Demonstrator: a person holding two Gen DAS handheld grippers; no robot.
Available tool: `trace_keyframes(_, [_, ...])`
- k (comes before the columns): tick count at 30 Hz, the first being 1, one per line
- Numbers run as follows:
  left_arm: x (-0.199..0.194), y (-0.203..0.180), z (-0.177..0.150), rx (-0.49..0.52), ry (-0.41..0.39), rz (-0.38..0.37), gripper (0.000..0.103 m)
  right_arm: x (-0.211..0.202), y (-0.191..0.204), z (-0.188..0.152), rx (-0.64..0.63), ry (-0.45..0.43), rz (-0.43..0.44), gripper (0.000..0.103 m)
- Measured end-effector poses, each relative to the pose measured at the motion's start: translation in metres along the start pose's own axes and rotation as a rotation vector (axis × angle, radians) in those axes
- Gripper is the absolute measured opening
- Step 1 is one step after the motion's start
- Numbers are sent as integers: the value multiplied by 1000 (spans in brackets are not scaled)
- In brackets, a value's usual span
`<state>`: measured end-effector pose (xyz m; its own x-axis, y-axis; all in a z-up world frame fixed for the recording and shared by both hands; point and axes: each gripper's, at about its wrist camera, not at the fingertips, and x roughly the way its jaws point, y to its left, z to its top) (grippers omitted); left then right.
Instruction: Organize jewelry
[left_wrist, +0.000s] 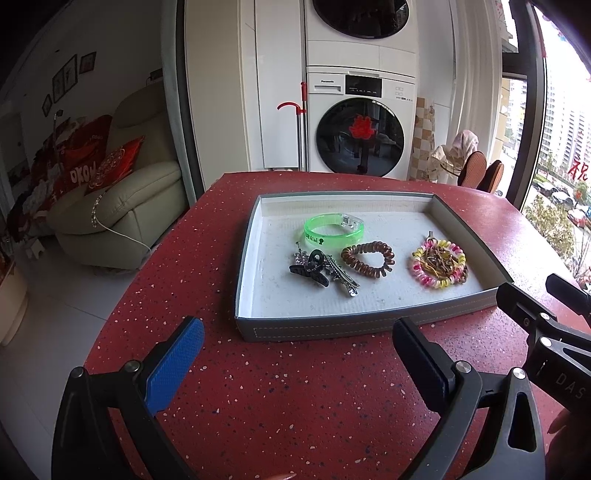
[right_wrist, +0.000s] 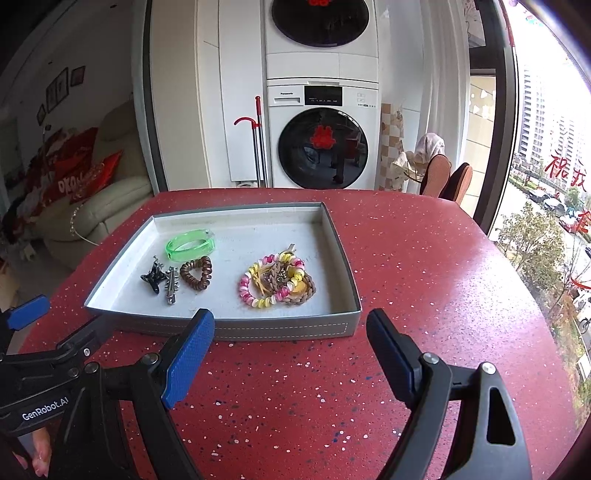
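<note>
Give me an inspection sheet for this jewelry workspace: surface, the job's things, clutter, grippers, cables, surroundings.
Surface: red speckled table, grey tray on it.
Job's things: all inside the tray: green bangle, brown spiral hair tie, black claw clip touching a silver hair clip, pink-yellow spiral tie heaped with braided cords.
Clutter: nothing seen on the table outside the tray.
Grippers: left gripper and right gripper both open, empty, short of the tray.
Cables: white cable by the sofa.
Surroundings: stacked washing machines, sofa, window.
</note>
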<state>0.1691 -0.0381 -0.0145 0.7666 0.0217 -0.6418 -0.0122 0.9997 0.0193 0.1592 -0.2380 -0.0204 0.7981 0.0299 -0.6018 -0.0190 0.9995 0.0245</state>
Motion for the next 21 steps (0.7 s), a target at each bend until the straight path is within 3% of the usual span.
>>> trace_keyframes(21, [1, 1, -2, -5, 7, 10, 103, -2, -2, 4, -4, -3, -3, 87])
